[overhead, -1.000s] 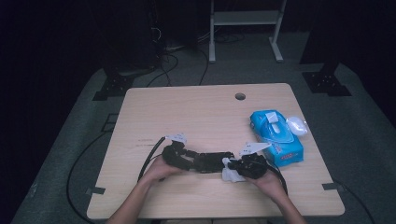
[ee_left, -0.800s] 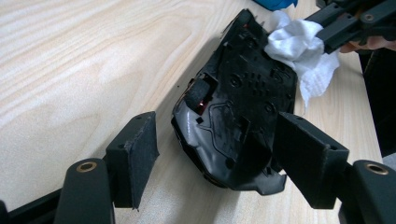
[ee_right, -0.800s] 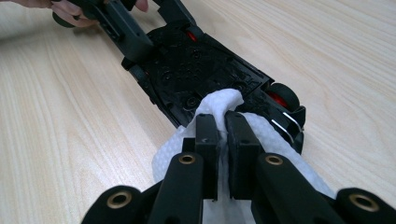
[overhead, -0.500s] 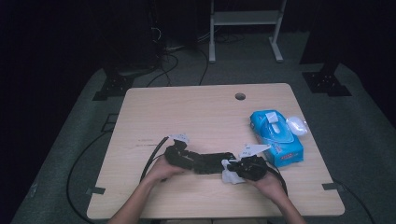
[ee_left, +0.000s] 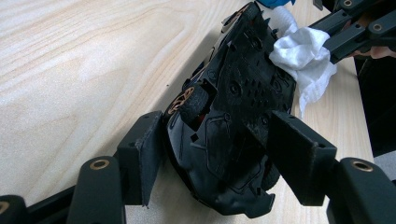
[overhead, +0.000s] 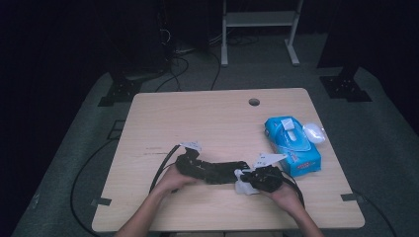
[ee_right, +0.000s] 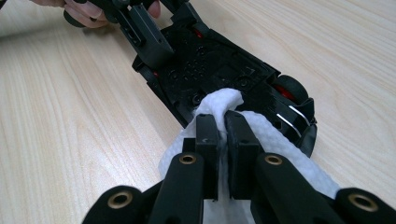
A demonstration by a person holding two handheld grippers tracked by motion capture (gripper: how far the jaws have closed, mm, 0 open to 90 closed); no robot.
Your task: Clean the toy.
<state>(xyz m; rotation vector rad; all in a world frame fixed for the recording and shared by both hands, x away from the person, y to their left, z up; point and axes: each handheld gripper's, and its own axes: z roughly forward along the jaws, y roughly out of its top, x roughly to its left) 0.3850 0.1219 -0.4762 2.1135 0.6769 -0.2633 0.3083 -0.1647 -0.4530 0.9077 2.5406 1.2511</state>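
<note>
A black toy car (ee_left: 233, 107) lies tipped on its side with its underside (ee_right: 205, 70) showing, near the table's front edge (overhead: 222, 172). My left gripper (ee_left: 215, 158) is shut on the car's body, one jaw on each side. My right gripper (ee_right: 223, 135) is shut on a white wipe (ee_right: 261, 140), pressed against the car's underside. In the high view the wipe (overhead: 243, 185) shows between the car and my right gripper (overhead: 257, 180); my left gripper (overhead: 200, 167) holds the car's other end.
A blue pack of wipes (overhead: 291, 144) lies at the right of the wooden table (overhead: 207, 118), with a white lump (overhead: 313, 132) beside it. A round cable hole (overhead: 254, 102) is near the far edge. Cables trail off the table's left front.
The car and both grippers have shifted slightly between frames, with the wipe staying against the car's underside.
</note>
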